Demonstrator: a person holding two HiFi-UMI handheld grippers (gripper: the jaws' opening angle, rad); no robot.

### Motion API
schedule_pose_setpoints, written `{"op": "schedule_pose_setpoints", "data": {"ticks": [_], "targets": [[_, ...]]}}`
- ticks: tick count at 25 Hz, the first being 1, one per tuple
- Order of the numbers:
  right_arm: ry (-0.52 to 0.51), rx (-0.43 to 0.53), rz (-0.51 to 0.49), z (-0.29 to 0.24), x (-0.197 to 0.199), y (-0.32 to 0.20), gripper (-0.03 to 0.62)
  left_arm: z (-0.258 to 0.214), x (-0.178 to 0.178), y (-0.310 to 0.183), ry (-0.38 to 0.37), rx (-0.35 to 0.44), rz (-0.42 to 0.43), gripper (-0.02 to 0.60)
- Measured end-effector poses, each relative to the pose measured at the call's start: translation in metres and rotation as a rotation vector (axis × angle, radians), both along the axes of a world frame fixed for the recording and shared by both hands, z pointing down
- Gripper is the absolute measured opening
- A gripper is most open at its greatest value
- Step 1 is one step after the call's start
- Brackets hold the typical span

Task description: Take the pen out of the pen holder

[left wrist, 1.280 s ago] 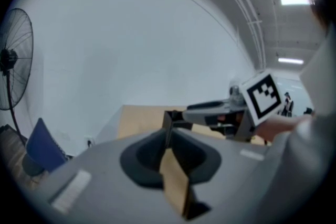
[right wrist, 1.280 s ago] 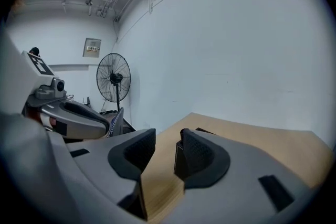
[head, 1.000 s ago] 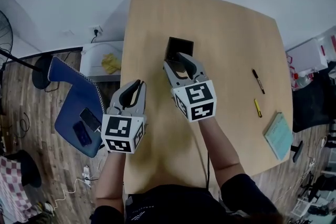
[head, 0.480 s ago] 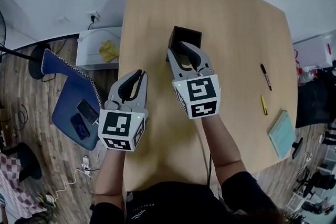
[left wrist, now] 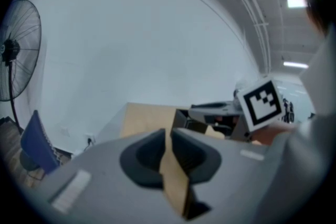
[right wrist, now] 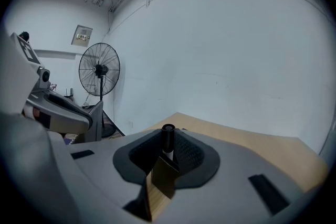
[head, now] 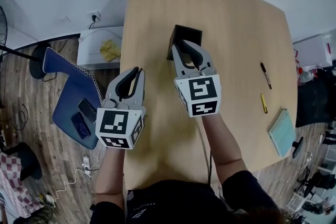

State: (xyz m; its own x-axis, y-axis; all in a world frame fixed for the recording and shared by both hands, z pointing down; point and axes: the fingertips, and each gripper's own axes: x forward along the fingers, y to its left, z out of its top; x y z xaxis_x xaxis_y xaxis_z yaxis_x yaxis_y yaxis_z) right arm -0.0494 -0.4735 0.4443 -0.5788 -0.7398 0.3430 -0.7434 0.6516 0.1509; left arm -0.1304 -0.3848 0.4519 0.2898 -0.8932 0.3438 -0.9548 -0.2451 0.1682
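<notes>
Three pens, one pen holder, one notebook, two claws, one table.

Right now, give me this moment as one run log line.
right gripper: jaws just closed onto pen in pen holder | left gripper: shut, empty | pen: not yet out

A wooden counter is placed by a white wall; a blue chair and a fan are seen on the plank floor.

The head view looks steeply down from above the person onto the light wooden table. Each gripper view rides close behind its own jaws, facing the far white wall. All three share the table's far end. The left gripper view also catches the right gripper at its right.
</notes>
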Motion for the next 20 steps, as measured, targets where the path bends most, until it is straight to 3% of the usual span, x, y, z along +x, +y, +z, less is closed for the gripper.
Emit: {"op": "schedule_pose_setpoints", "data": {"ticks": [13, 20], "targets": [[-0.064, 0.179, 0.028, -0.079, 0.018, 0.029, 0.061, -0.048, 0.000, 0.024, 0.004, 0.087, -0.013, 0.029], [-0.109, 0.229, 0.033, -0.119, 0.034, 0.065, 0.061, -0.077, 0.006, 0.050, -0.001, 0.138, -0.012, 0.028]]}}
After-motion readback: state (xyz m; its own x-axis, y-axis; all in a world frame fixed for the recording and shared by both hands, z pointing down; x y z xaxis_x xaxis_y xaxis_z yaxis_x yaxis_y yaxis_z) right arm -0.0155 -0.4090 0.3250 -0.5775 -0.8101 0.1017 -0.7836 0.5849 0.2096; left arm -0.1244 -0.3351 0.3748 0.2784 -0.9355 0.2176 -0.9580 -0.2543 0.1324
